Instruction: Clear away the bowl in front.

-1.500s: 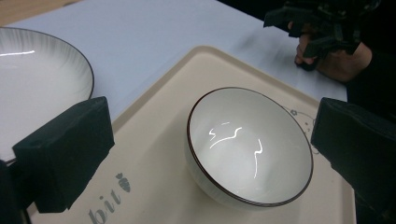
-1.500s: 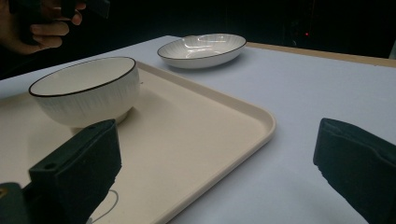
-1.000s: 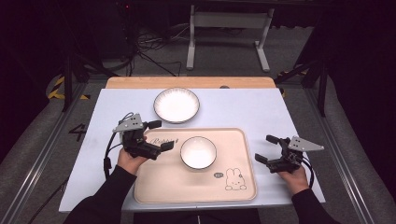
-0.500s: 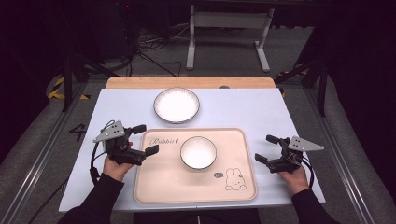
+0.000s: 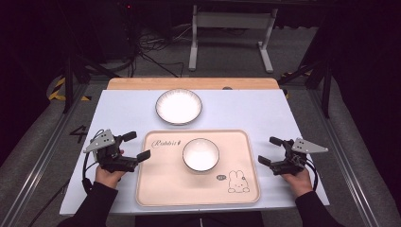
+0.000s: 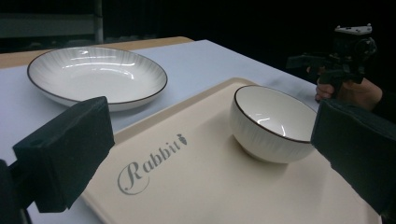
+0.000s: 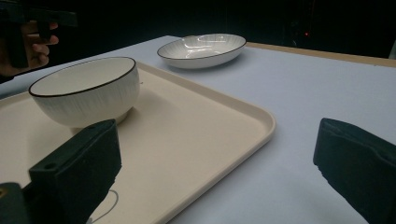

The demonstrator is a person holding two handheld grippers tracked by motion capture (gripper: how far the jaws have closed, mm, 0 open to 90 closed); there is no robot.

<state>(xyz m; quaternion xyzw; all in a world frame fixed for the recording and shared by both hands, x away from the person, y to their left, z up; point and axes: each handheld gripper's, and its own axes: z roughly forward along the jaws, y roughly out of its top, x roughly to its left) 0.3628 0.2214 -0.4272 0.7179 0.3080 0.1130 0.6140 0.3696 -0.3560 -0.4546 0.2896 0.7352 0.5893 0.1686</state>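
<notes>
A beige tray (image 5: 165, 184) printed "Rabbit" lies at the table's near middle. A white bowl (image 5: 201, 154) with a dark rim stands upright in its centre. Behind the tray a white plate (image 5: 178, 106) rests on the table. My left gripper (image 5: 136, 145) hovers open at the tray's left edge, with nothing between its jaws. Open too, my right gripper (image 5: 270, 150) sits just off the tray's right edge. In the left gripper view the bowl (image 6: 273, 123) and plate (image 6: 95, 74) lie beyond the open jaws. The right gripper view has the bowl (image 7: 84, 91) ahead on the left.
The white table top (image 5: 123, 113) has bare room on both sides of the plate. A wooden strip (image 5: 189, 83) runs along its far edge. Beyond it, a metal stand (image 5: 231, 38) and cables (image 5: 146, 52) lie on the dark floor.
My left gripper has drawn back leftward from over the tray's left part to its left edge, staying open. The right gripper, bowl and plate have not moved.
</notes>
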